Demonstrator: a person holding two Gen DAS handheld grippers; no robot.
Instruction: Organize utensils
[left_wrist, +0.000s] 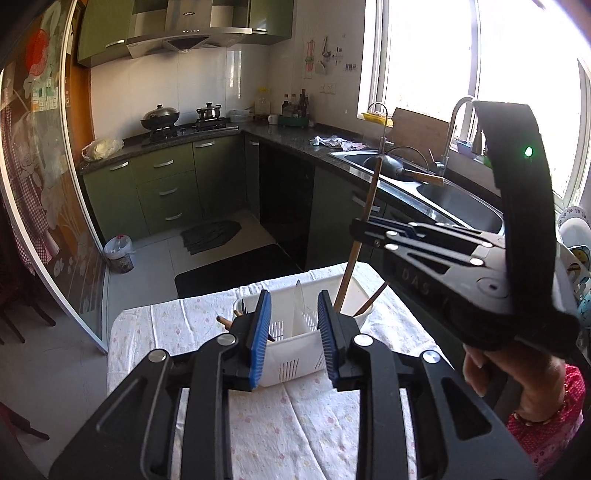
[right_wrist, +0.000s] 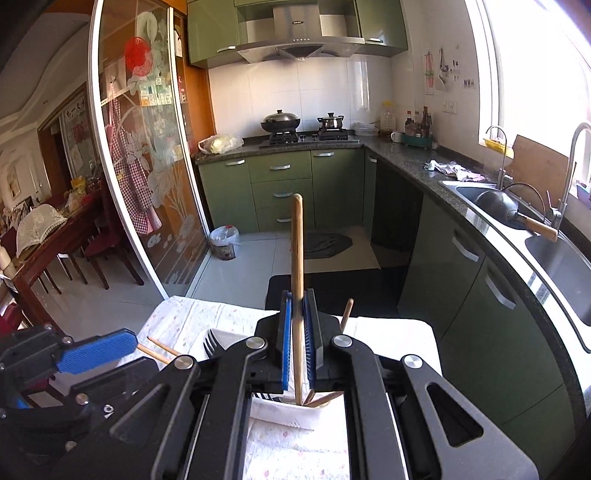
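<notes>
A white slotted utensil basket (left_wrist: 295, 354) with a middle divider stands on the cloth-covered table (left_wrist: 295, 417). My left gripper (left_wrist: 293, 332) is open and empty, its blue pads on either side of the basket's near wall. My right gripper (right_wrist: 295, 343) is shut on a long wooden stick utensil (right_wrist: 296, 258), held upright with its lower end in the basket's right compartment (left_wrist: 351, 295). In the left wrist view that gripper (left_wrist: 364, 230) holds the stick (left_wrist: 371, 192) above the basket. Another wooden stick (left_wrist: 373, 299) leans in the right compartment. A fork (right_wrist: 210, 345) and wooden handles (left_wrist: 224, 322) sit in the left compartment.
The table has a white flowered cloth. A green kitchen counter with a double sink (right_wrist: 554, 258) and a wok (right_wrist: 498, 206) runs along the right. A black floor mat (left_wrist: 229, 269) lies beyond the table. A glass sliding door (right_wrist: 147, 166) stands at left.
</notes>
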